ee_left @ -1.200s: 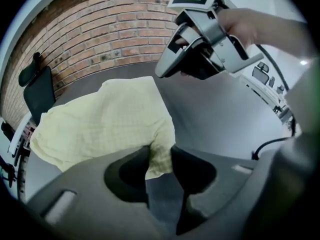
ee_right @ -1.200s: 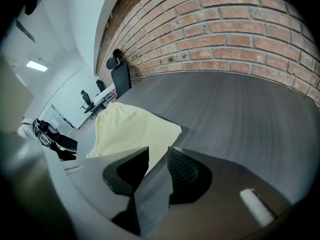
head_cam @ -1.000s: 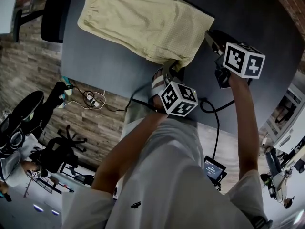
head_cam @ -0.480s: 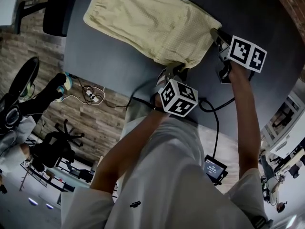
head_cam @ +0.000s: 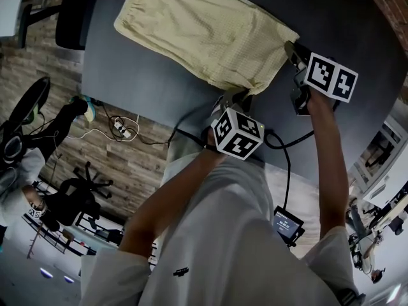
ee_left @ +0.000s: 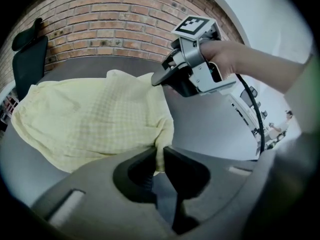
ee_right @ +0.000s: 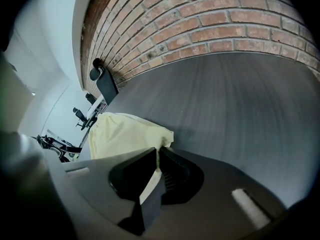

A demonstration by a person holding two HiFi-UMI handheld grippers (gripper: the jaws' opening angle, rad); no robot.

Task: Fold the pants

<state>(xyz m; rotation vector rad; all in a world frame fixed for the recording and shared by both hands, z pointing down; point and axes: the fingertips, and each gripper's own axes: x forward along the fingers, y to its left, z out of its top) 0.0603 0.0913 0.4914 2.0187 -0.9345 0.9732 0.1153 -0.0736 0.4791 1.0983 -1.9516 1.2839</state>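
Note:
Pale yellow pants (head_cam: 204, 34) lie spread on the dark grey table (head_cam: 146, 88). My left gripper (head_cam: 233, 97) is at their near hem corner. In the left gripper view its jaws have just been closing and now pinch a fold of the pants (ee_left: 95, 119) at the left gripper (ee_left: 159, 159). My right gripper (head_cam: 291, 47) holds the hem's other corner at the right. In the right gripper view its jaws have just closed on the edge of the pants (ee_right: 122, 131) at the right gripper (ee_right: 158, 160). The left gripper view also shows the right gripper (ee_left: 156, 79) on the cloth's far corner.
A black office chair (head_cam: 75, 14) stands at the table's far left corner. A brick wall (ee_left: 115, 19) runs behind the table. Black cables (head_cam: 282, 143) trail over the near table edge. A power strip (head_cam: 121, 130) lies on the floor below.
Both grippers' jaws have come together on the near hem corners. The left gripper has shifted slightly toward the cloth, and the hem now bunches at its tips.

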